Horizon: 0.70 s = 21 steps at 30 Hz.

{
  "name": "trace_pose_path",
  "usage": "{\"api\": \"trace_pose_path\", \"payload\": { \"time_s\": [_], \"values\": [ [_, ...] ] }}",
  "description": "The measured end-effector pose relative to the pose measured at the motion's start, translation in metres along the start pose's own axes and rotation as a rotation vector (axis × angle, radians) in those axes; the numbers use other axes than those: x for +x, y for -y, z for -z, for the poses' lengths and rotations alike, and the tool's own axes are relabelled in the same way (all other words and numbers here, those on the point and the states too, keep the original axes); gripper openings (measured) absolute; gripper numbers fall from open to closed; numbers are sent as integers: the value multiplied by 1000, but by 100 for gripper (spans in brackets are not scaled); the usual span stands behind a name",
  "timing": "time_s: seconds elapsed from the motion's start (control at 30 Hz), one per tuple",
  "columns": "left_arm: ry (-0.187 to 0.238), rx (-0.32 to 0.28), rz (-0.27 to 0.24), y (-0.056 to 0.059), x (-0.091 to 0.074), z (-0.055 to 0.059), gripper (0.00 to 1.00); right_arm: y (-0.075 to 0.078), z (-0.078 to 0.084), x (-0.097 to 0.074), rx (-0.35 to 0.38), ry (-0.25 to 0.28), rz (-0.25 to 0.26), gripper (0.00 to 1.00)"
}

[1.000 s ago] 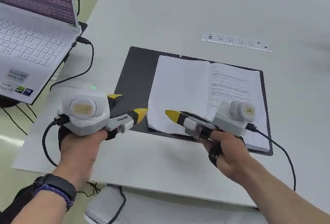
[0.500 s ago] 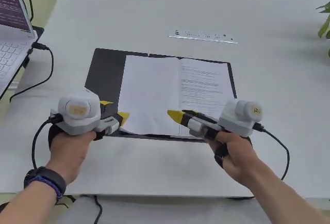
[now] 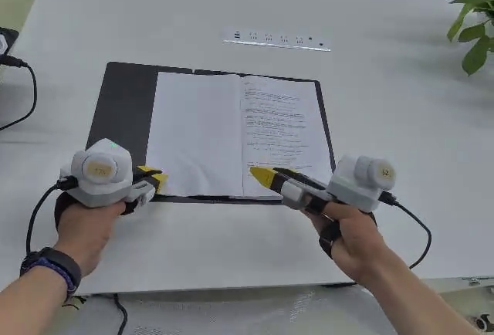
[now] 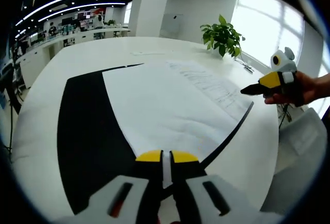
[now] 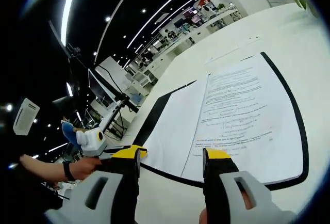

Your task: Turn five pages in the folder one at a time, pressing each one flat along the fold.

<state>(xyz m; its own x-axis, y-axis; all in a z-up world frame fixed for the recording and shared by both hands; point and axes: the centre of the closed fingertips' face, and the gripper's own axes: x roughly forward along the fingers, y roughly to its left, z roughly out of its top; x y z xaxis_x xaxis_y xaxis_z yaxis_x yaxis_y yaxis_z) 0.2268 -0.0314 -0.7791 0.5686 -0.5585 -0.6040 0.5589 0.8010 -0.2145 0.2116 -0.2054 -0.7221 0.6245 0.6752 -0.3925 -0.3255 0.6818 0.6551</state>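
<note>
The black folder [image 3: 122, 111] lies open on the white table, with a blank white page [image 3: 193, 134] on the left and a printed page [image 3: 282, 126] on the right. My left gripper [image 3: 153, 175] rests at the folder's near edge by the blank page's lower left corner, its yellow tips [image 4: 166, 157] shut with nothing between them. My right gripper [image 3: 262, 174] hovers over the near edge of the printed page [image 5: 242, 110], and its jaws stand wide open [image 5: 172, 154]. The fold [image 3: 242, 134] runs between the two pages.
A flat white power strip [image 3: 276, 40] lies beyond the folder. A green plant [image 3: 472, 11] stands at the far right. A black cable [image 3: 19, 80] trails at the left edge. The table's near edge [image 3: 231, 285] runs just behind my hands.
The head camera has swung right, and the laptop has left the view. My left gripper's jaws have closed from open to shut. The right gripper holds about the same place.
</note>
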Motion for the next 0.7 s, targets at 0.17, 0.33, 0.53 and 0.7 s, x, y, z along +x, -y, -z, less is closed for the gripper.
{"api": "trace_pose_path", "payload": {
  "time_s": [0.17, 0.33, 0.53, 0.7],
  "values": [
    [16, 25, -14, -2, 1, -1, 0, 4, 1, -1, 7, -7, 6, 47],
    [17, 53, -30, -2, 2, -1, 0, 7, -1, 6, 16, -11, 1, 47],
    [24, 47, -33, -2, 1, -1, 0, 4, -10, 20, -12, -28, -23, 46],
    [26, 40, -39, -2, 1, -1, 0, 7, -22, 35, -57, -32, -29, 41]
  ]
}}
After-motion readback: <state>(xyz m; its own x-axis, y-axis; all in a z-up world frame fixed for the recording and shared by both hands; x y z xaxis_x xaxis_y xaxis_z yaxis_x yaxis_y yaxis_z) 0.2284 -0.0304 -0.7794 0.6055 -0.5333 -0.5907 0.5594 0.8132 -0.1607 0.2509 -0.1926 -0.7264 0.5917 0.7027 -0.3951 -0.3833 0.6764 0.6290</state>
